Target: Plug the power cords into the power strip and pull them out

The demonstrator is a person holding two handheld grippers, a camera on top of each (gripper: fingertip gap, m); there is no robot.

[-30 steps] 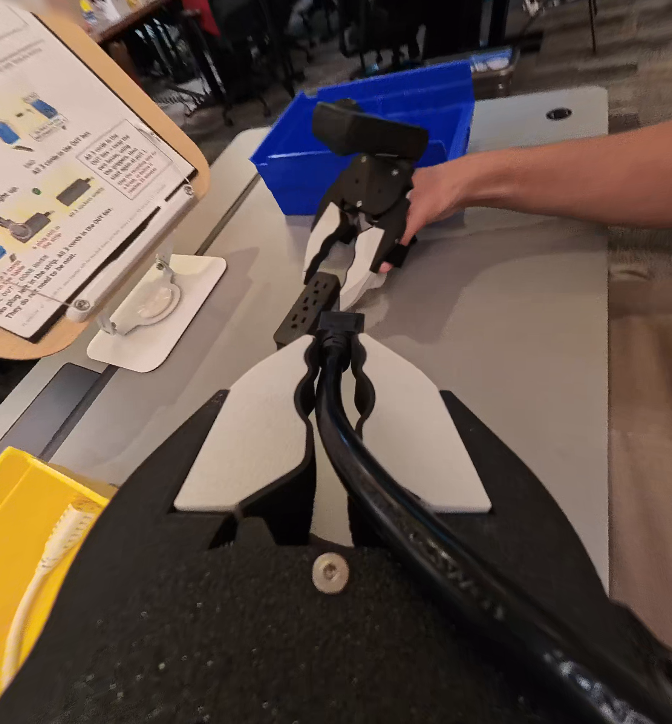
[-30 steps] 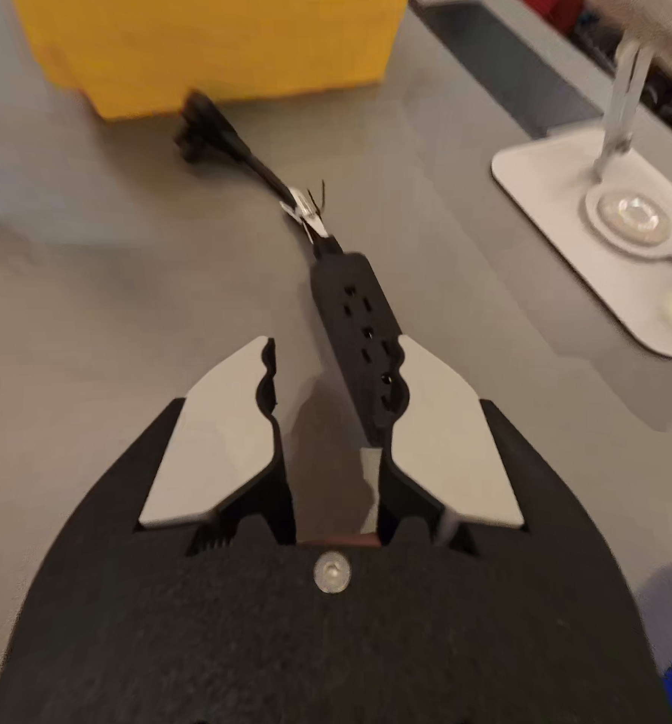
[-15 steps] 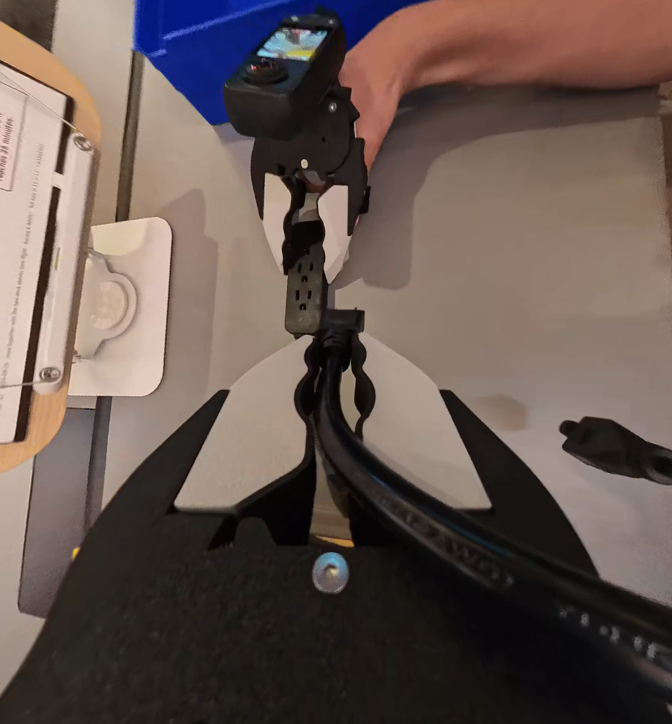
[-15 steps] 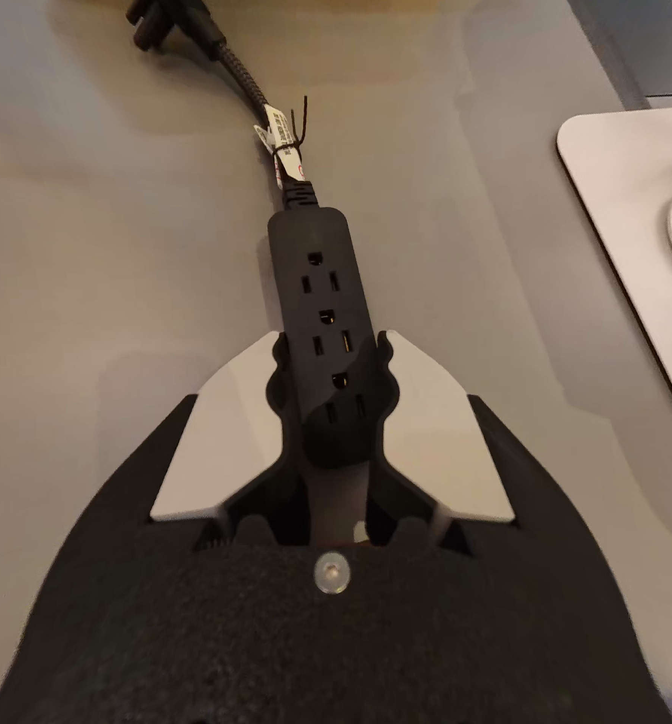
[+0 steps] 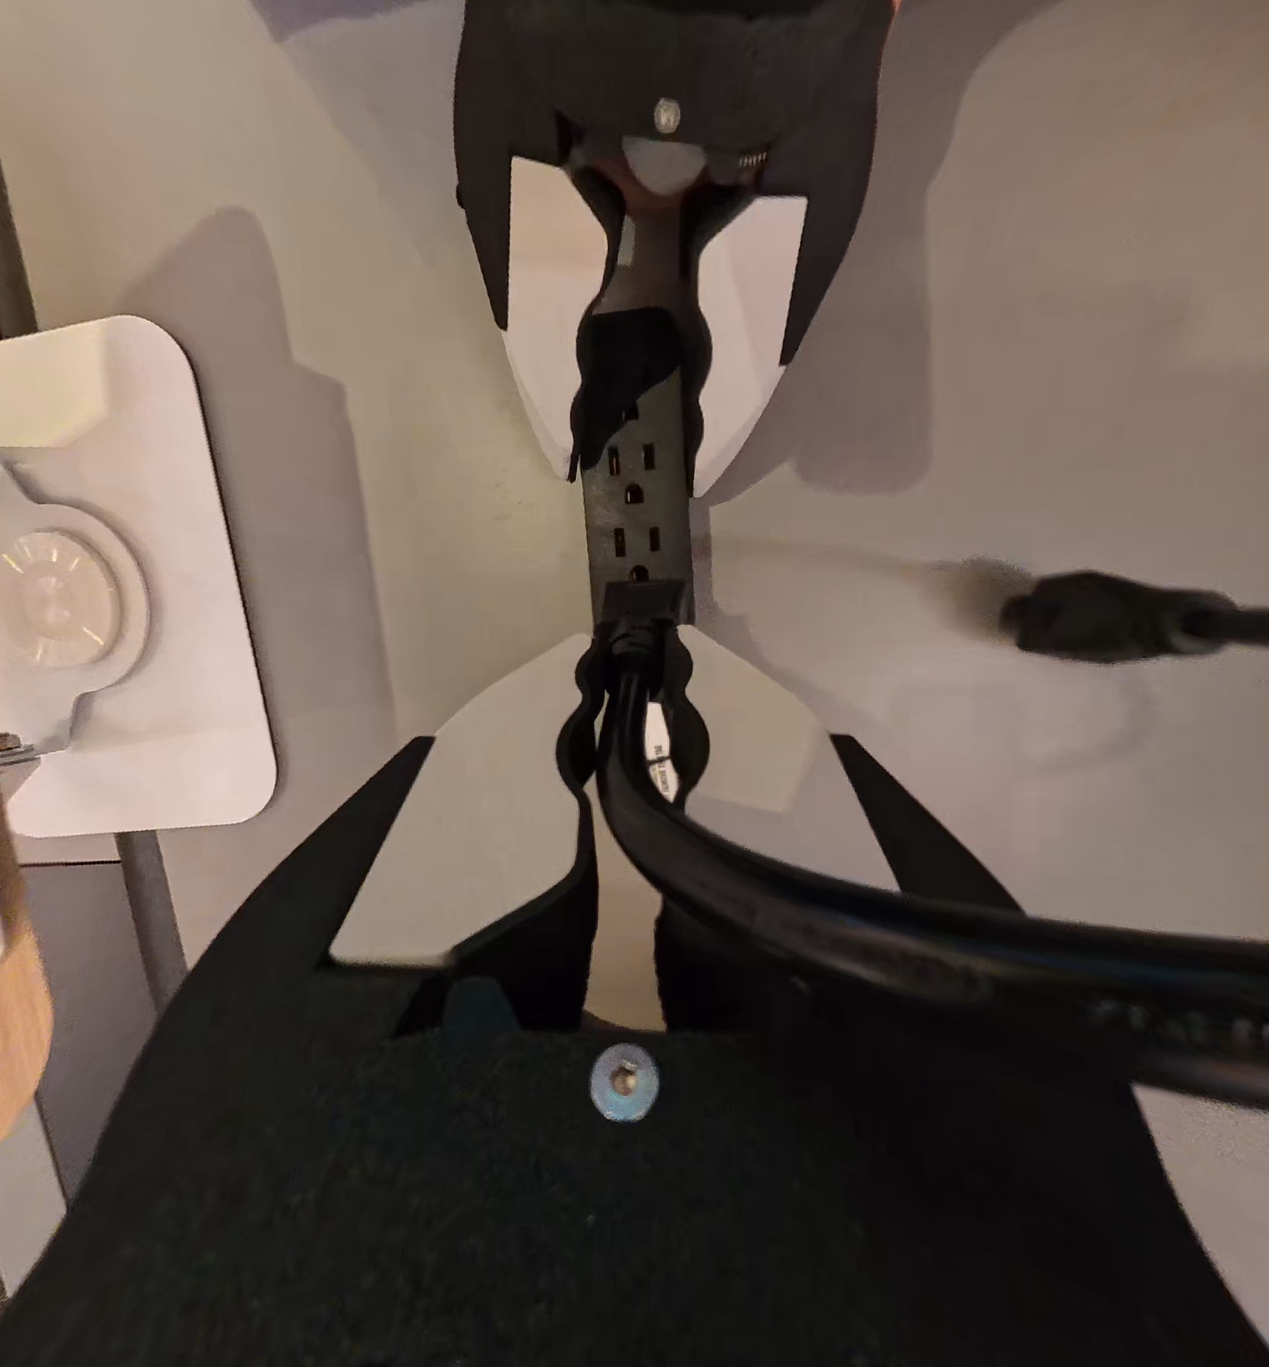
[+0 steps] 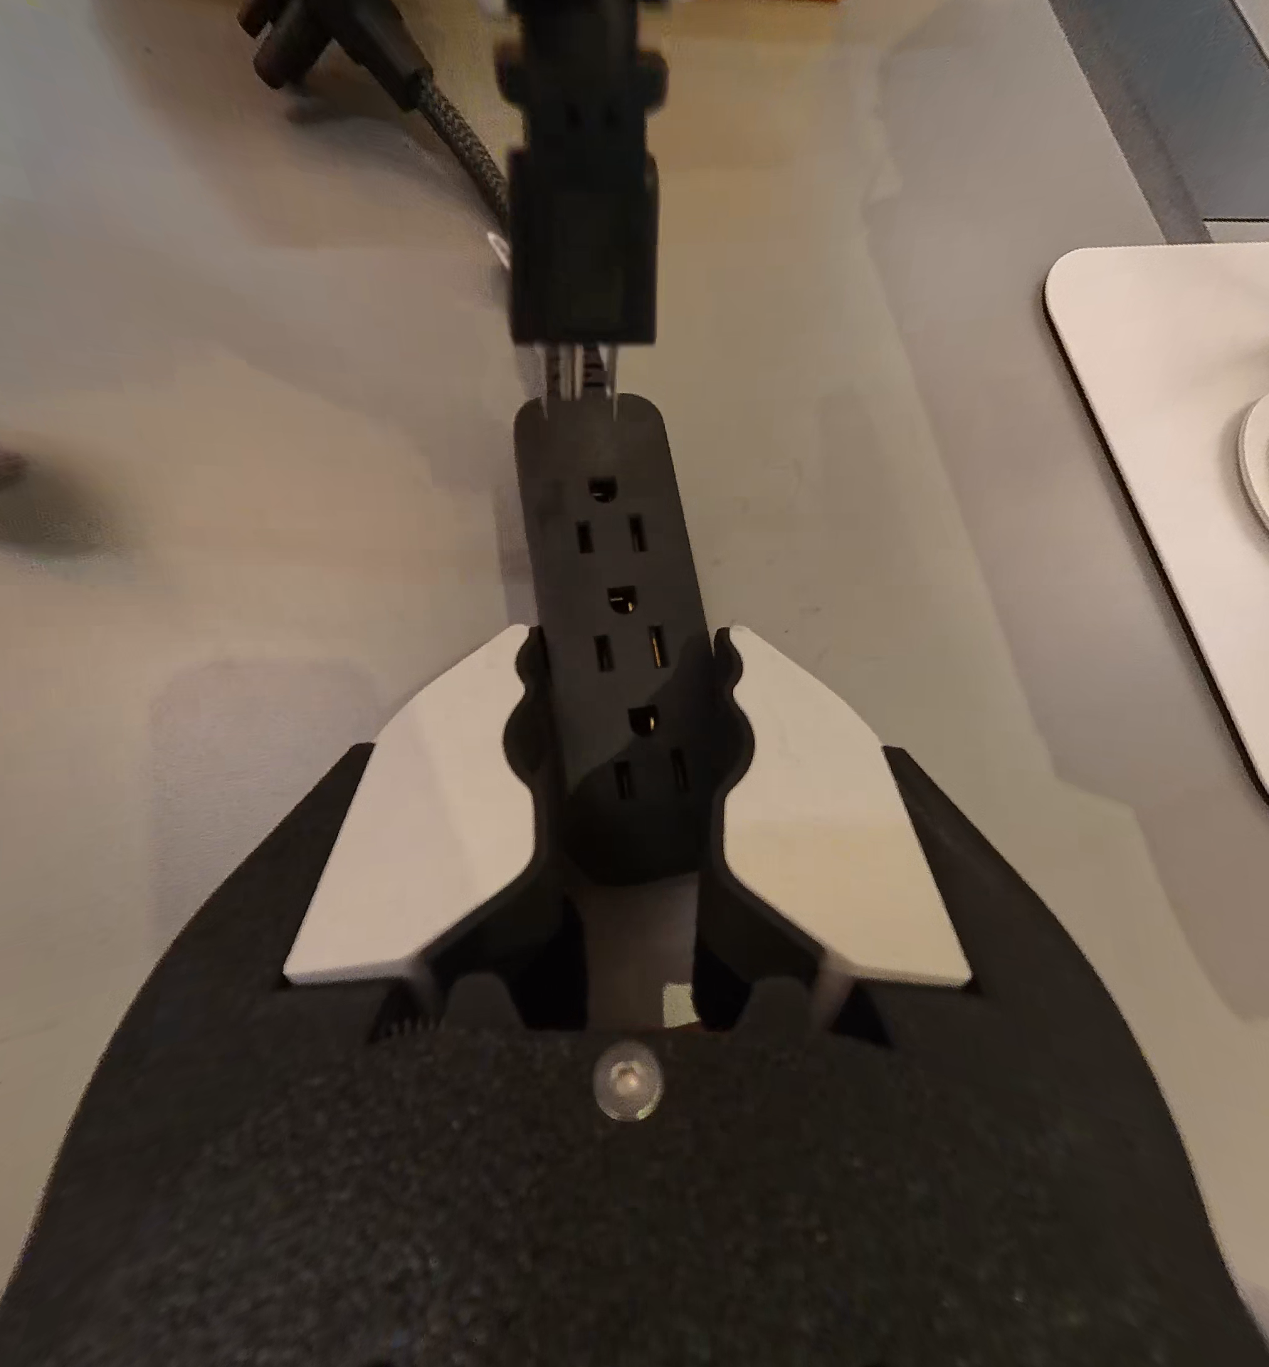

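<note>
Right gripper (image 6: pixel 627 695) pinches the power strip (image 6: pixel 616 592) against the bench (image 6: pixel 210 444); left gripper (image 5: pixel 635 651) clamps the plug (image 6: pixel 581 244), prongs above the end outlet; align squarely, then press straight.

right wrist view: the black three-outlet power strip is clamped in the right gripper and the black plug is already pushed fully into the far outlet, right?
Not fully. In the right wrist view the right gripper does clamp the black three-outlet power strip, but the black plug hangs above the strip's far end with its metal prongs bare, and all three outlets are empty.
</note>
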